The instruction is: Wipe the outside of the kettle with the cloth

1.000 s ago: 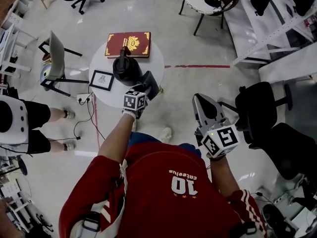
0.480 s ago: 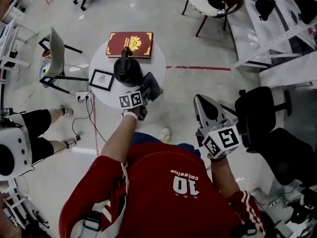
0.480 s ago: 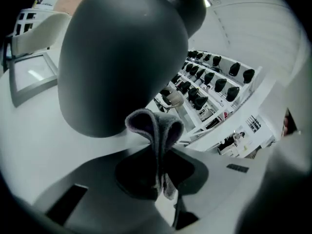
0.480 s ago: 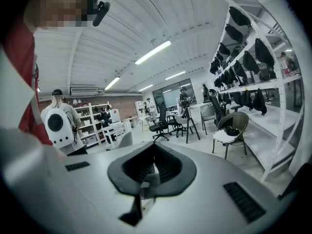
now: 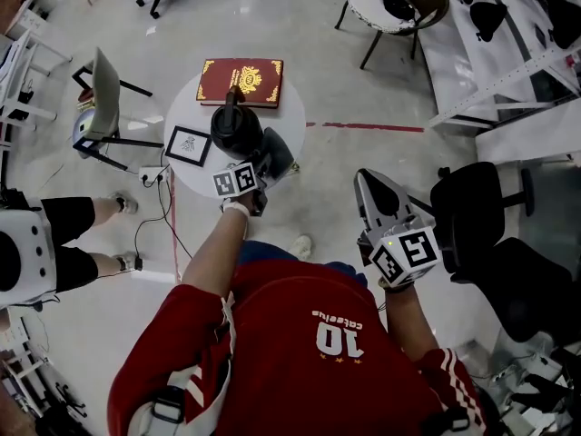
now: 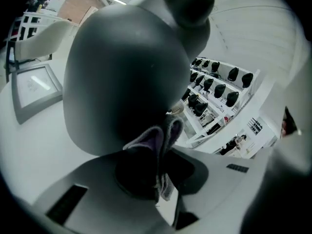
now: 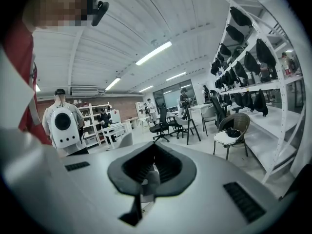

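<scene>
Wipe contact: left gripper (image 5: 265, 155) holds grey-purple fabric cloth (image 6: 161, 139) against black round-bodied kettle (image 5: 234, 127).
Head view: the kettle stands on the round white desk (image 5: 283, 107); the cloth is hidden under the left gripper; the red shirt (image 5: 272, 361) reads "10". Left gripper view: jaws clamped on the cloth, kettle top cut off. Right gripper view: right gripper (image 7: 145, 185) jaws together, empty.

Kettle (image 5: 234, 133): matt black. Cloth (image 6: 161, 135): grey and purple. Worktop (image 5: 289, 121): white. Book (image 5: 241, 82): dark red, gold ornament and border. Picture (image 5: 186, 145): white sheet, black frame. Shirt (image 5: 300, 334): red, white numerals.
</scene>
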Demonstrator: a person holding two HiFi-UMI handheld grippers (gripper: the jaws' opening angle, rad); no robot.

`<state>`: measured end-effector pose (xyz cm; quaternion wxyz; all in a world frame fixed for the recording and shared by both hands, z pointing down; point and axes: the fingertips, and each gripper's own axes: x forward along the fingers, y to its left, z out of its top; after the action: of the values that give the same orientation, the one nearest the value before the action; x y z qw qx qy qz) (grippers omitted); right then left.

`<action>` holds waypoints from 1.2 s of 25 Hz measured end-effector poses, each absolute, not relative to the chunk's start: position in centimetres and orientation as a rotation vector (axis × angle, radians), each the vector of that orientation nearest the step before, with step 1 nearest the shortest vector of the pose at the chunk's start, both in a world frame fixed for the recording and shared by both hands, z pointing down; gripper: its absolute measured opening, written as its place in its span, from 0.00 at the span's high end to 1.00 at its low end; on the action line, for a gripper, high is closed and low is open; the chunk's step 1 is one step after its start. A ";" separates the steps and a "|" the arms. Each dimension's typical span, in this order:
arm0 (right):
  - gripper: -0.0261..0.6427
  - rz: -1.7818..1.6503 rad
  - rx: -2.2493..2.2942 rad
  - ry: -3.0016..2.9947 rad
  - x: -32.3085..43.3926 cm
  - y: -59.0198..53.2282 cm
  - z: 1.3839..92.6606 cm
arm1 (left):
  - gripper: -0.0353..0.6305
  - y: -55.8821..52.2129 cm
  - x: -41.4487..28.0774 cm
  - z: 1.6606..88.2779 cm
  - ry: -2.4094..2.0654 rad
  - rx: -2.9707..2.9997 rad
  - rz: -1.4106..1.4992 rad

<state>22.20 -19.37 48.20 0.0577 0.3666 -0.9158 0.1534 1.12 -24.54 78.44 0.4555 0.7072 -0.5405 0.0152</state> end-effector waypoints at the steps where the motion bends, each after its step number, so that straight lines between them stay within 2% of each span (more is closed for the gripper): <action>1: 0.94 0.459 1.110 -2.780 22.1 -19.4 48.0 | 0.88 -24.6 1.1 78.1 -1.335 1.752 0.036; 30: 0.94 0.444 1.162 -2.875 21.7 -16.0 44.6 | 0.88 -24.1 0.3 65.2 -1.353 2.008 0.011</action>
<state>21.74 -15.98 44.61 0.0044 0.3708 -0.9178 0.1418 0.29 -24.15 65.18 0.3524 0.7761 -0.5229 0.0044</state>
